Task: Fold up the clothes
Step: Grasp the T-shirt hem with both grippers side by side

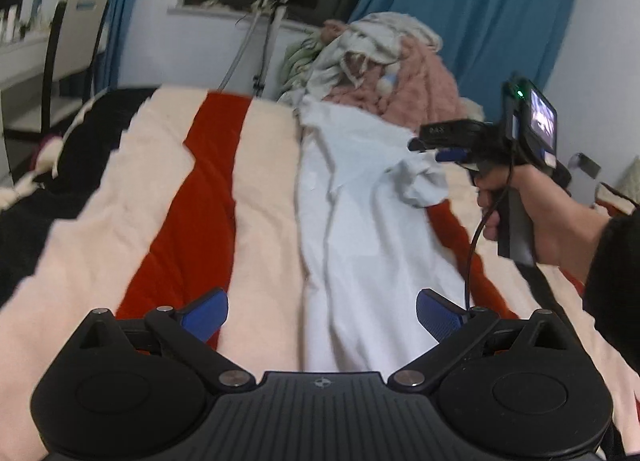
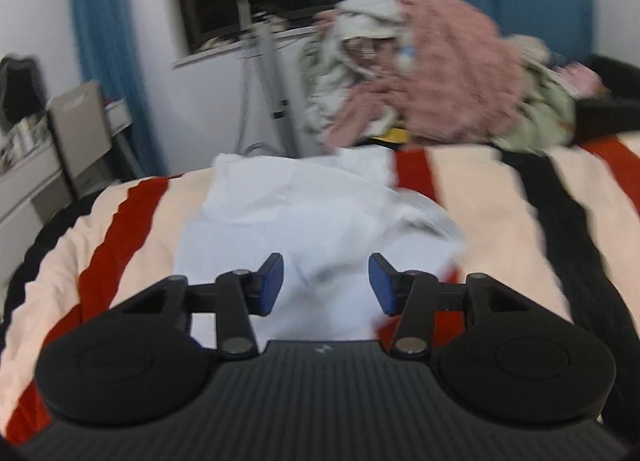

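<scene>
Folding is under way on the white garment (image 1: 352,229), which lies in a long strip down the middle of the bed (image 1: 256,189), its far end up by the heap of unfolded clothes (image 1: 384,61) at the head edge. Over on the bed's right side, the right gripper (image 1: 430,151) hangs above a bunched sleeve (image 1: 424,181); from the left wrist view its fingers look close to that bunch, but whether they touch the cloth I cannot tell. From its own camera the jaws stand about half apart, nothing pressed between the pads (image 2: 270,285), only white cloth lying below them. The left gripper (image 1: 322,317) is spread wide and empty, low over the near end of the garment, close to the foot edge. My read: one side is already turned in, and the sleeve fold on the right is the step in hand. Next call, as I judge it: get the sleeve laid flat across the strip, then have both grippers pinch the near hem and carry it toward the head edge. The soft cloth may slip or drag wrinkles.
</scene>
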The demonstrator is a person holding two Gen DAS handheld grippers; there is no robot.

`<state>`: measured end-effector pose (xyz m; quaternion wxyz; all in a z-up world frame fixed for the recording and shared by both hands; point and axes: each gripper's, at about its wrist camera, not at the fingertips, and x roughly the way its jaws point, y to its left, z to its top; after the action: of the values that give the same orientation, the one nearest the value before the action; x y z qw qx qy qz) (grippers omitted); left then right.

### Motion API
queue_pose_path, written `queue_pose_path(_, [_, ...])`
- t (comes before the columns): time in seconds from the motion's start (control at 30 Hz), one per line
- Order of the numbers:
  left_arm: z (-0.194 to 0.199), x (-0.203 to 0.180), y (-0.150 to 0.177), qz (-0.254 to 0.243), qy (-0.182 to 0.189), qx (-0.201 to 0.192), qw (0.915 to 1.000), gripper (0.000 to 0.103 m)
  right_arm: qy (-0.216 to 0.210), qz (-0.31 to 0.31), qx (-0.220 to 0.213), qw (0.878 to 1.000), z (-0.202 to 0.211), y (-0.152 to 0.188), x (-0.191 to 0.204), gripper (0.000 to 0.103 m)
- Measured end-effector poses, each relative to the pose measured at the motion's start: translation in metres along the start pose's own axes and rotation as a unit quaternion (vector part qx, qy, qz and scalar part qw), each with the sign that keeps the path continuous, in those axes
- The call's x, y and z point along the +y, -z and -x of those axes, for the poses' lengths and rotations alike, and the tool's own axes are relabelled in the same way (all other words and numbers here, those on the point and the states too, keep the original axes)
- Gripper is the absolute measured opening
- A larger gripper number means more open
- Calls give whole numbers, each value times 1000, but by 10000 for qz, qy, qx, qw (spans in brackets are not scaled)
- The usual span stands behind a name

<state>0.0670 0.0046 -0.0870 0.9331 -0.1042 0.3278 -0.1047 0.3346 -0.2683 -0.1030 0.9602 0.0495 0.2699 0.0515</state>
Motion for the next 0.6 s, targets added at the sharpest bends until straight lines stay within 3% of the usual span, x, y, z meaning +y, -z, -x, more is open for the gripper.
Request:
queue_pose_path(0.1, [-26,18,-6,303,91,191,9993,101,17,421,273,9987,-42,-2,21,40])
queue_pose_path(0.27, [-52,40,-11,760,152,472,9959,101,314,495,641,9962,-75,18,28,39])
queue_pose_path(0.47, [-48,45,-17,978,248,413,9940,101,294,-393,1068,9931,-30,43,4,40])
queue_pose_path(0.6, [-33,47,-16,1211,526,542,9898,101,-23,-931,1128,9893,37,62,-4,41])
